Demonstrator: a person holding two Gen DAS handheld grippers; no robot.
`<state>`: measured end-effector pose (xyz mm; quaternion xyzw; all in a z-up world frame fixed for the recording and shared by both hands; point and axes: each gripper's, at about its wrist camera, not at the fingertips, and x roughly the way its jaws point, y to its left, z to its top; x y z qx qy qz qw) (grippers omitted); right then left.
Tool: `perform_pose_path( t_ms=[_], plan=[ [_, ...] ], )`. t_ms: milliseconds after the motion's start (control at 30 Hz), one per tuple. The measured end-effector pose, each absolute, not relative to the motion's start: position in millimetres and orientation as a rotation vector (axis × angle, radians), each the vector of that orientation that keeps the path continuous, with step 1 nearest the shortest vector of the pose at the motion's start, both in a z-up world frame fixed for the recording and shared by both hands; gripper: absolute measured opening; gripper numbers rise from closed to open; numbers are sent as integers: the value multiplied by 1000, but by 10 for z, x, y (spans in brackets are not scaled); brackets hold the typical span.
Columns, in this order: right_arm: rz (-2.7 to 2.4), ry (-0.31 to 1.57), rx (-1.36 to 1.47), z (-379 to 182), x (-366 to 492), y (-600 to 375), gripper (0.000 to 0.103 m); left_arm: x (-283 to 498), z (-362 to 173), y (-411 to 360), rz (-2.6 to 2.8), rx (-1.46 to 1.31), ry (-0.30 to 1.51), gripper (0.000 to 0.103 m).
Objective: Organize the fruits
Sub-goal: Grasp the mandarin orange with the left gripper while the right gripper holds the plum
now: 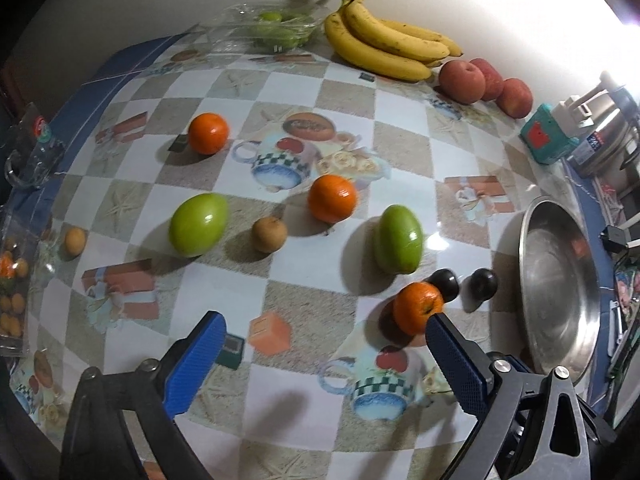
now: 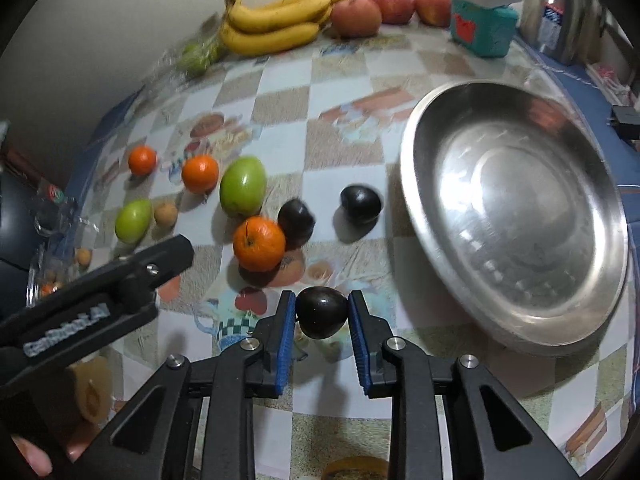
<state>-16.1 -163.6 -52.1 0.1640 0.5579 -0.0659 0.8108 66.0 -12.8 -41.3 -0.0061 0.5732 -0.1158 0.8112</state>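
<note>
My right gripper (image 2: pixel 322 300) is shut on a dark plum (image 2: pixel 322 312), held just above the checked tablecloth. Left of the empty steel bowl (image 2: pixel 512 208) lie two more dark plums (image 2: pixel 296 220) (image 2: pixel 360 204), with an orange (image 2: pixel 259 244) beside the nearer one. My left gripper (image 1: pixel 323 322) stands open over the cloth with nothing between its blue pads. Its right fingertip (image 1: pixel 436 324) is close beside that orange (image 1: pixel 418 307). Further out lie two other oranges (image 1: pixel 332 198) (image 1: pixel 208 133), two green fruits (image 1: pixel 198 224) (image 1: pixel 400 238) and a small brown fruit (image 1: pixel 269 234).
Along the far wall lie a bunch of bananas (image 1: pixel 384 44), three red apples (image 1: pixel 462 81) and a clear box of green fruit (image 1: pixel 276 28). A teal box (image 1: pixel 546 136) and a steel pot (image 1: pixel 612 136) stand at the right. A plastic pack of small fruit (image 1: pixel 12 292) lies at the left edge.
</note>
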Motion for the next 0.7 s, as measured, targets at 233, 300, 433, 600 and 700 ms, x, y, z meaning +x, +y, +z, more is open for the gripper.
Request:
perform_pose_path(
  t_ms=[233,300,433,600,700],
  plan=[
    [-195,1118,431,-329,-313,-1901,28,662,-482,-367,-313,7,1246,81],
    [-201,1113,434,-313,-322,-1923,28,653,-510,-440,-322,29,1247,78],
    [-201,1105,437,-293,-340,-1952,28,641,-582,-595,-347,72,1254,69],
    [-210,1105,445,-305,-357,-1997,28,626,-645,-729,-366,126,1254,58],
    [-212,1108,448,-314,-355,-2006,28,614,-646,-777,-379,136,1250,55]
  ],
)
